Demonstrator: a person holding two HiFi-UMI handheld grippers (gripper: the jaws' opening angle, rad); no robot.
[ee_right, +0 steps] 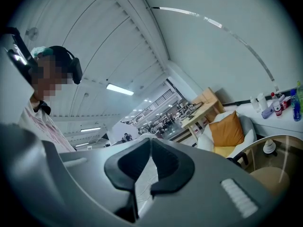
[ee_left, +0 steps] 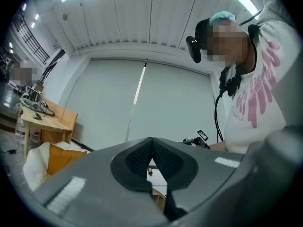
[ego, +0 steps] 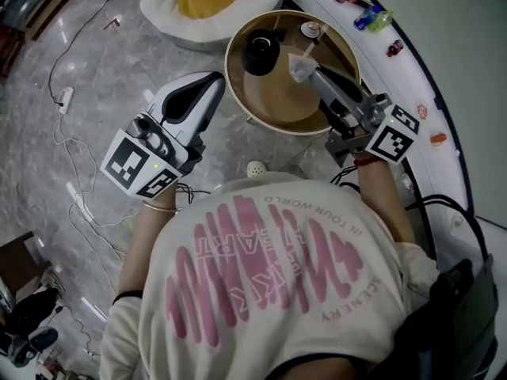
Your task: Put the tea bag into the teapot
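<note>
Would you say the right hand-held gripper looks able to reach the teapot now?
Probably yes: the right hand-held gripper, holding the tea bag, is beside the teapot over the table, nothing between them.

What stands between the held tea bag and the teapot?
Nothing visible does. The right gripper holds the tea bag above the round table. The teapot stands to its left, with only bare tabletop between them.
</note>
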